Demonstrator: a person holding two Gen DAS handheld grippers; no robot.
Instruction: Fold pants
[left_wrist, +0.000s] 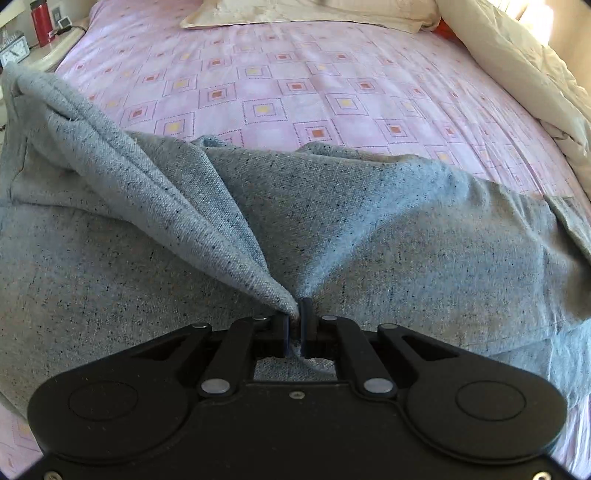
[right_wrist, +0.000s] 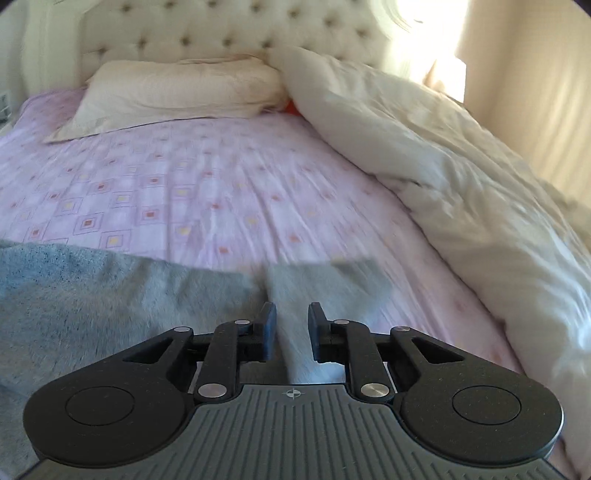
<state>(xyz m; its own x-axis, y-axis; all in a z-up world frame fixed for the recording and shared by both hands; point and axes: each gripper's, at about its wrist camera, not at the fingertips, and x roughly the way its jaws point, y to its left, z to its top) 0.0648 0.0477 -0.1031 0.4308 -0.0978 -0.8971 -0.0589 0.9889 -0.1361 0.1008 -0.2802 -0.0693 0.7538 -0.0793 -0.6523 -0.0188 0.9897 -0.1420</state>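
Left wrist view: left gripper (left_wrist: 295, 317) is pinching a fold of the pants (left_wrist: 369, 229), jaws nearly closed with a ridge of grey-blue speckled fabric caught between the pads. That ridge is running up and to the left from the fingertips, lifted off the rest of the garment. Rest of the pants is lying spread across the near part of the bed, covering most of the lower frame from left edge to right edge. Pink patterned bedsheet (left_wrist: 295, 81) is showing beyond the far edge of the cloth. Cream pillow (left_wrist: 303, 14) is sitting at the far end, rumpled cream duvet (left_wrist: 517, 74) is piled along the right side. Nightstand at far left is carrying a red bottle (left_wrist: 40, 22) and a small clock (left_wrist: 14, 51).

Right wrist view: right gripper (right_wrist: 291, 325) is hovering with its jaws parted to a narrow gap, pads not pressing on anything. A strip of the pants (right_wrist: 317, 288) is lying under and between the fingers, blurred, so I cannot tell whether it is touching them. More of the garment is lying to the left. Tufted headboard (right_wrist: 221, 33) is standing at the far end behind the pillow.
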